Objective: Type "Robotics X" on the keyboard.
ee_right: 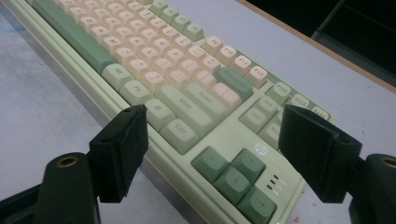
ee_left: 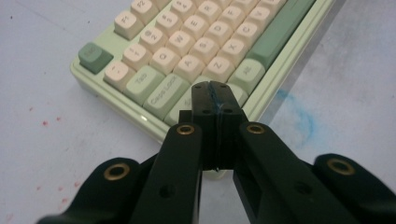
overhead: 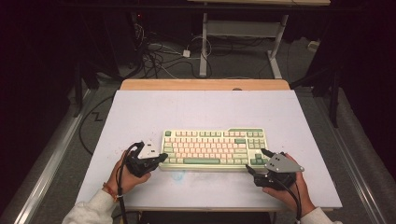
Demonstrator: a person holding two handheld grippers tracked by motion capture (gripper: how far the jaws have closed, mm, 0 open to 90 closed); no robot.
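Observation:
A pale green keyboard (overhead: 212, 147) with cream and green keys lies across the middle of the white table top (overhead: 201, 107). My left gripper (overhead: 161, 157) sits at the keyboard's front left corner. In the left gripper view its jaws (ee_left: 215, 91) are pressed flat together with nothing between them, tips over the keyboard (ee_left: 187, 46) near the Caps Lock and Shift keys. My right gripper (overhead: 256, 160) is at the front right corner. Its jaws (ee_right: 219, 140) stand wide apart on either side of the arrow keys of the keyboard (ee_right: 154, 60), not touching it.
A wooden strip (overhead: 205, 84) borders the table's far side. Beyond it, cables (overhead: 159, 56) and the legs of another desk (overhead: 203, 46) stand on the floor. A blue smear (ee_left: 299, 116) and small red specks mark the table surface near the keyboard's front.

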